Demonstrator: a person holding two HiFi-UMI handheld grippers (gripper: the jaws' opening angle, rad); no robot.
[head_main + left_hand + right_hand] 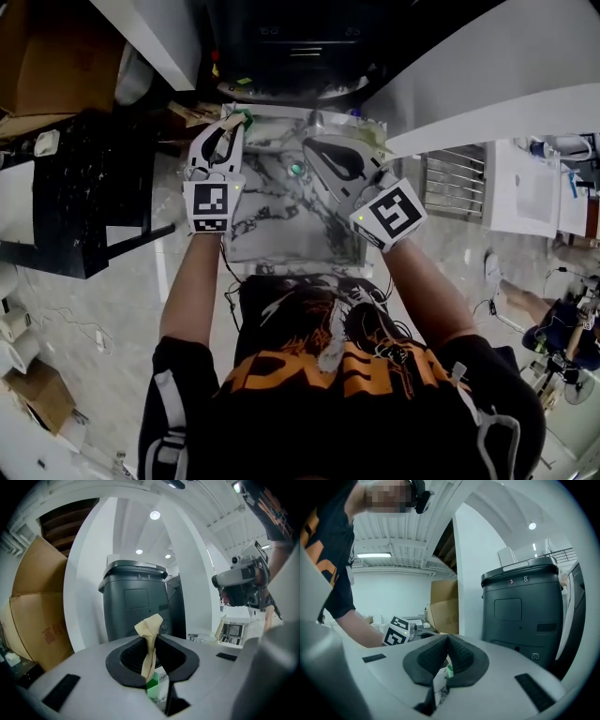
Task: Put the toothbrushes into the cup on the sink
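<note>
From above, the person leans over the marbled sink top point(281, 230) with both tools held out. The left gripper point(234, 122) has a bit of tan and green at its tip, but this view shows no more of it. The left gripper view does: the jaws are nearly together and pinch a twisted tan paper packet point(149, 641) with a green end, which stands upright between the pads. The right gripper point(314, 142) is closed with nothing in it; in the right gripper view its pads meet at the tip. A small teal thing point(297, 170) lies on the sink top between the two grippers. Only the gripper views show the dark grey bin point(136, 602) and the cardboard box point(37, 620) beyond.
</note>
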